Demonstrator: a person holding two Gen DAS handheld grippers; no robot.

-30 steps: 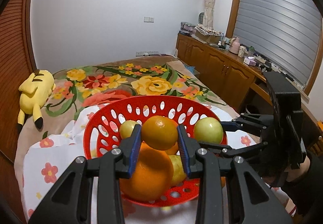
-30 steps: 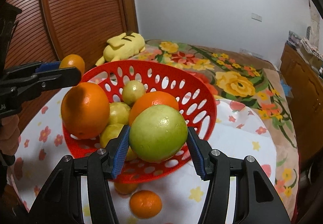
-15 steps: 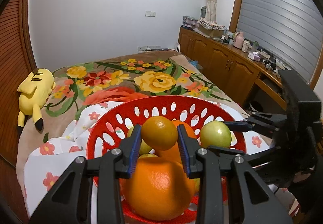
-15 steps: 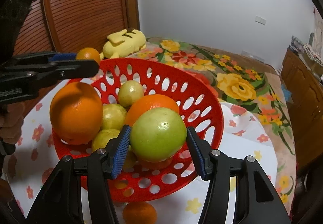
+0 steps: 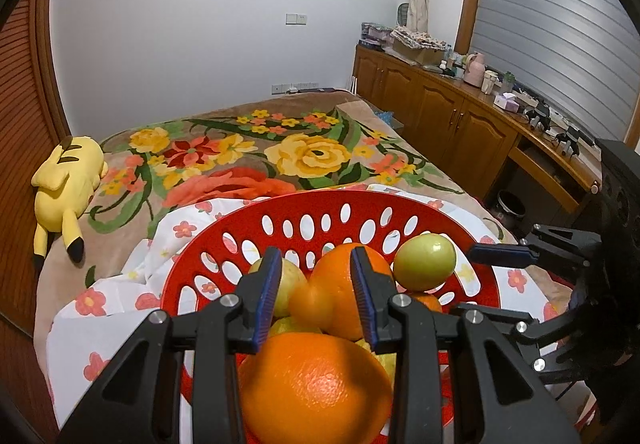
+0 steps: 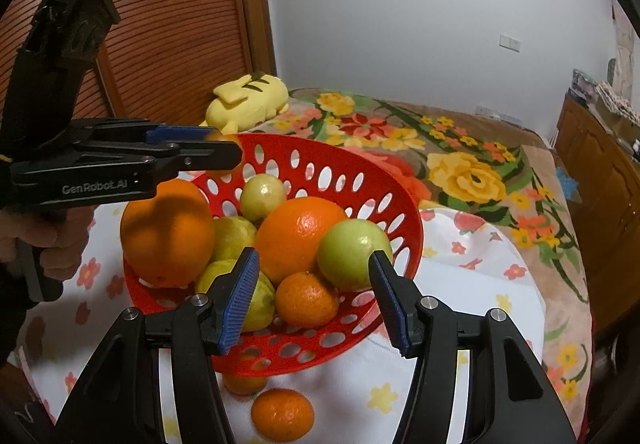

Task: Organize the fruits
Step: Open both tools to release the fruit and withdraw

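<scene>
A red perforated basket point(image 5: 304, 212) point(image 6: 404, 204) on a flowered cloth holds several oranges and green fruits. My left gripper point(image 5: 316, 300) is open above the basket's near side; a small orange point(image 5: 310, 304) is blurred between its fingers, dropping free. My right gripper point(image 6: 312, 296) is open at the basket's near rim. The green apple point(image 6: 354, 254) point(image 5: 424, 262) lies in the basket beside a large orange point(image 6: 300, 240), clear of the right fingers. A small tangerine point(image 6: 306, 298) lies in front of them.
Two small oranges point(image 6: 282, 416) lie on the cloth in front of the basket. A yellow plush toy point(image 5: 66, 184) lies on the flowered blanket at the left. Wooden cabinets point(image 5: 452, 116) run along the right wall.
Both grippers opened. The left let go of the small orange, which is falling into the basket. The right let go of the green apple, which now rests in the basket.
</scene>
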